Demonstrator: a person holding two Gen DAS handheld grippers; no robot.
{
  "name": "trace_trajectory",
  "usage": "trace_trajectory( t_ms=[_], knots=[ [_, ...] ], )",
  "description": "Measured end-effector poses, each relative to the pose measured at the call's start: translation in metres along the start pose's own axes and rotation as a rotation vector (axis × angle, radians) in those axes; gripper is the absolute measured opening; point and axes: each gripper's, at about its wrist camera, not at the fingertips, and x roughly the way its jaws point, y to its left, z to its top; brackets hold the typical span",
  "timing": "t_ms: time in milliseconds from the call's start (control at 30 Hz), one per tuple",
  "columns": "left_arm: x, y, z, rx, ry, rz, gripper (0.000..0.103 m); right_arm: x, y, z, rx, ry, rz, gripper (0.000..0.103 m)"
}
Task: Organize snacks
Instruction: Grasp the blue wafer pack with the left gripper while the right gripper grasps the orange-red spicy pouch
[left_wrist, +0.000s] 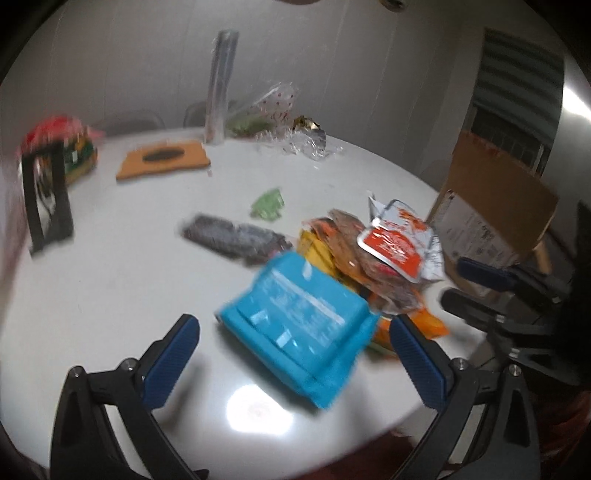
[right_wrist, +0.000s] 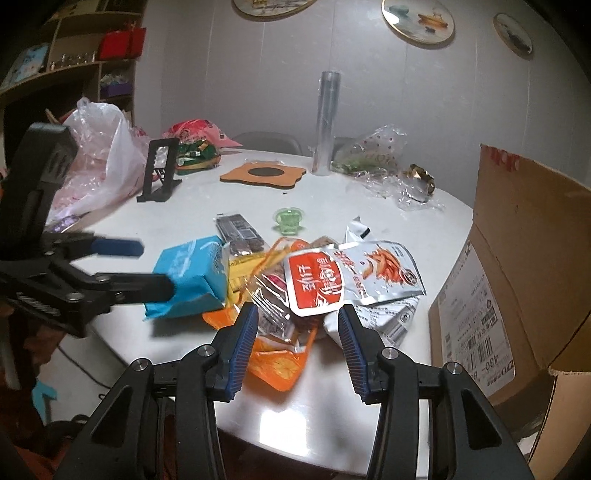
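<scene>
A pile of snack packets lies on the white round table. A blue packet rests between the spread fingers of my left gripper, with no pad pressing on it. From the right wrist view, the left gripper comes in from the left with its lower fingertip at the blue packet. My right gripper hovers at the pile's near edge, jaws partly apart and holding nothing, just before a red and silver pouch and an orange packet. A dark packet and a green jelly cup lie behind.
An open cardboard box stands at the table's right edge. Farther back are a black stand, an orange mat, a clear roll, crumpled cellophane and a plastic bag. The table's near rim is close.
</scene>
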Motion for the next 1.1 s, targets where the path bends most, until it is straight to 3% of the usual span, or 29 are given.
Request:
trace_trajectory(
  t_ms=[133,433,567,833,1000,1033,1100],
  knots=[
    [0.016,0.0,0.008,0.077,0.077,-0.025,0.102,-0.001,-0.006,-0.003,-0.003,0.008,0.01,0.041],
    [0.008,0.002,0.005,-0.066,0.116,-0.168,0.102,-0.002,-0.009,-0.007,0.014,0.005,0.037,0.041],
    [0.009,-0.001,0.005,-0.086,0.141,-0.178,0.102,-0.001,-0.008,-0.007,0.01,0.003,0.045,0.041],
    [0.029,0.007,0.02,-0.157,0.139,-0.125,0.102,0.005,-0.012,-0.009,0.049,0.002,0.047,0.041],
    [0.039,0.008,0.028,-0.148,0.129,-0.073,0.102,0.008,-0.015,-0.008,0.083,0.004,0.043,0.041],
    [0.04,0.008,0.028,-0.143,0.129,-0.065,0.101,0.009,-0.016,-0.008,0.097,0.004,0.043,0.042],
    [0.042,0.009,0.026,-0.128,0.136,-0.05,0.088,0.01,-0.018,-0.007,0.127,0.005,0.043,0.044]
  ],
)
